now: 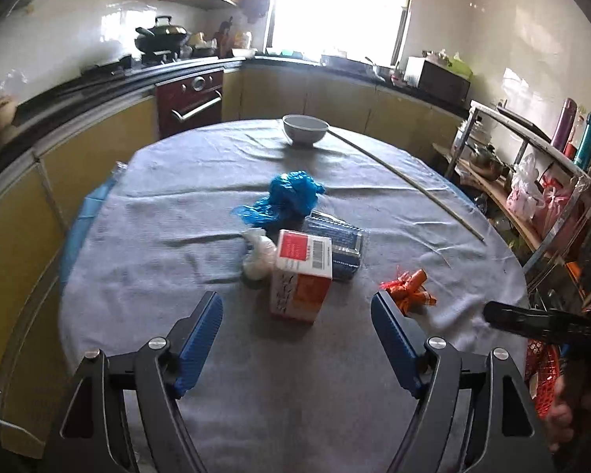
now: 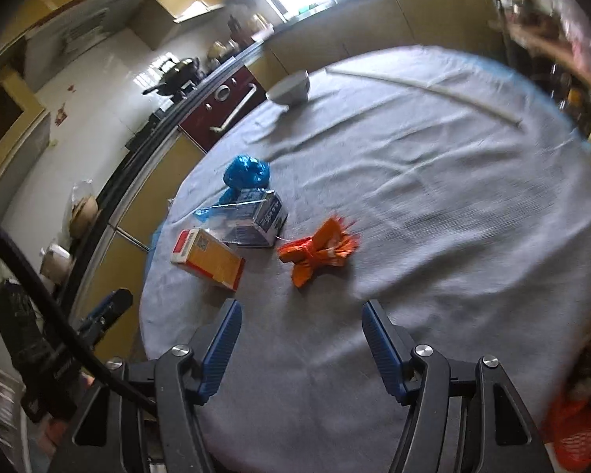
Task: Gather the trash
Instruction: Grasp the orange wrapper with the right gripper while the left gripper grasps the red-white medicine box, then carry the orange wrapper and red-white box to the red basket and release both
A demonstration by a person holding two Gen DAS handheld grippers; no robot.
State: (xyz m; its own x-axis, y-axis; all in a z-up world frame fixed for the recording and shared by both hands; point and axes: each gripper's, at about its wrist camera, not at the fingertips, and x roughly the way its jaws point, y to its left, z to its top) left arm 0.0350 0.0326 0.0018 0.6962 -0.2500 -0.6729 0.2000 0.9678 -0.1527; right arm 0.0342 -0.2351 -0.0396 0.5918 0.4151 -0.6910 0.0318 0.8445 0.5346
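Trash lies on a round table with a grey cloth. An orange and white carton stands just ahead of my open, empty left gripper. Behind it are a white crumpled wad, a dark blue package and a crumpled blue plastic bag. An orange wrapper lies to the right. In the right wrist view my right gripper is open and empty, just short of the orange wrapper; the carton, blue package and blue bag lie to its left.
A white bowl and a long thin stick lie at the table's far side. A red mesh bag hangs at the right edge, also in the right wrist view. Yellow cabinets, an oven and a cluttered rack surround the table.
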